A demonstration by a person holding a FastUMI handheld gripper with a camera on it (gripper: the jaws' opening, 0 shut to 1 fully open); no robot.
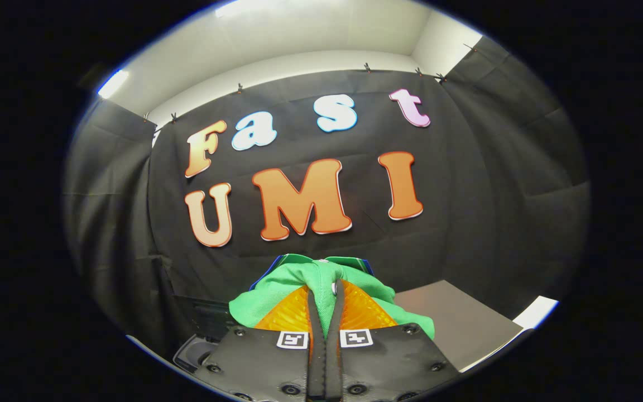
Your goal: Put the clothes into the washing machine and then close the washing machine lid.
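The gripper was clamped on a fold of the green garment, which bunched over and just ahead of the fingertips, with what looked like the washer lying below, to their left.

Green garment held up in the tool

Bunched bright green cloth, pinched between both closed fingers, drapes over them on either side.

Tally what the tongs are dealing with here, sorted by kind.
Green garment, pinched between the closed fingers of the tongs: 1
Dark appliance part just below and beside the garment, blurred, likely the washing machine: 1
Grey table surface: 1
Total: 3
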